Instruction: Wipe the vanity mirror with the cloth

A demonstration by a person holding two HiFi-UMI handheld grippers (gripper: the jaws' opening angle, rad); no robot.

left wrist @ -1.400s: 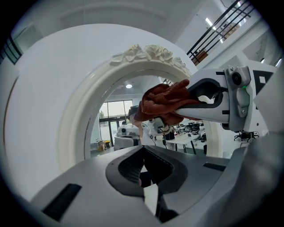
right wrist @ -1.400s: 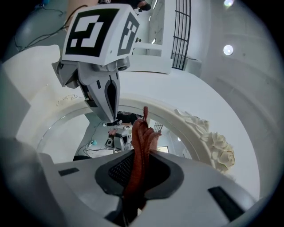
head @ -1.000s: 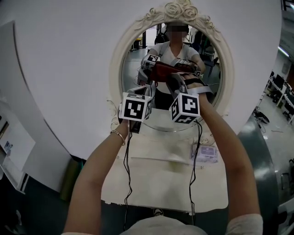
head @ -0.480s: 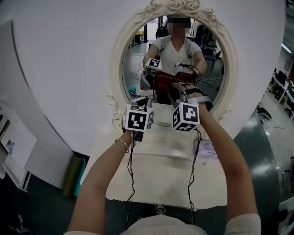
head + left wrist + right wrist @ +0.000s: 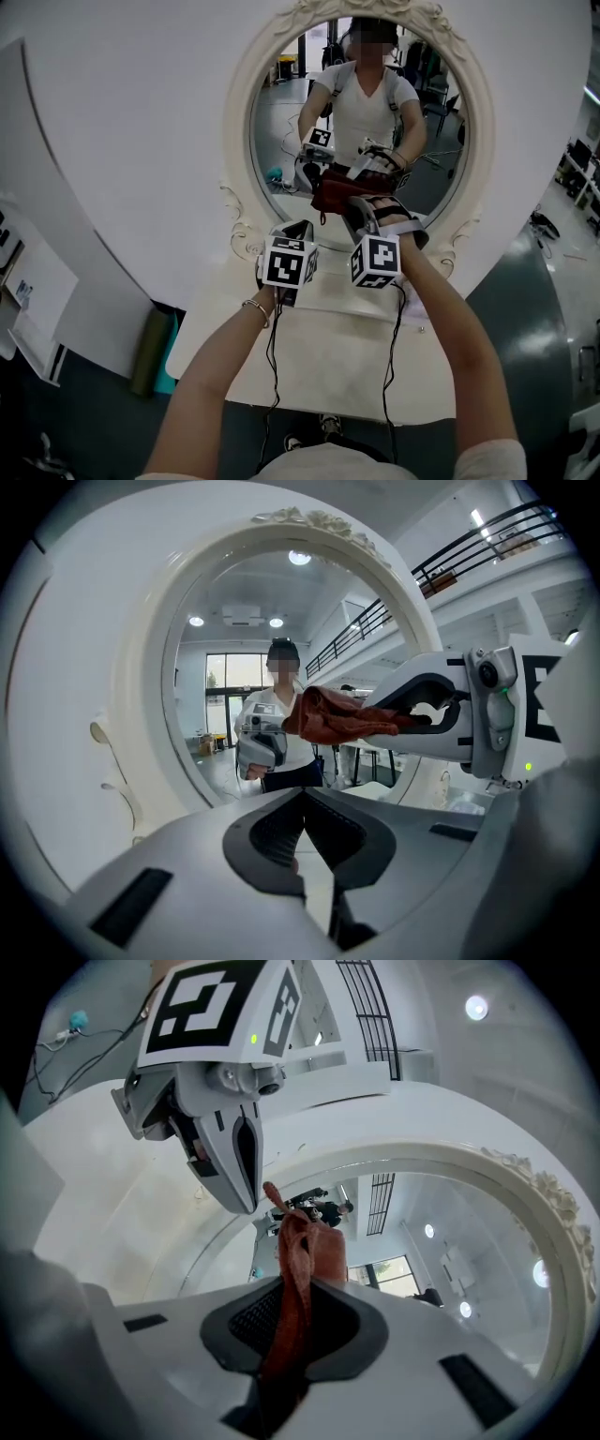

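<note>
**Grip state.** The right gripper is clenching the cloth. A fold is sitting pinched between its pads, and the loose bulk is projecting past the jaw tips toward the lower centre of the vanity mirror. The cloth is lying at or just off the glass, meeting its own reflection, and contact cannot be confirmed. The left gripper is pointing at the mirror's lower left portion, with its jaws pressed together and nothing between them.

**Handling (judgement).** The cloth is a rust-red, soft, light fabric that is bunching into folds.
- It is likely conforming to the glass under light pressure.
- It may be working loose from a shallow pinch.
- A deep hold on a gathered fold, leaving a cushion of fabric ahead of the tips, is advisable.

**Surfaces.** The glass is smooth, hard and probably fragile, so the rigid jaw tips should be kept off it. The frame is cream, round and glossy. It is carrying raised scrollwork at the mirror's lower edge, which could be snagging loose fabric.
</note>
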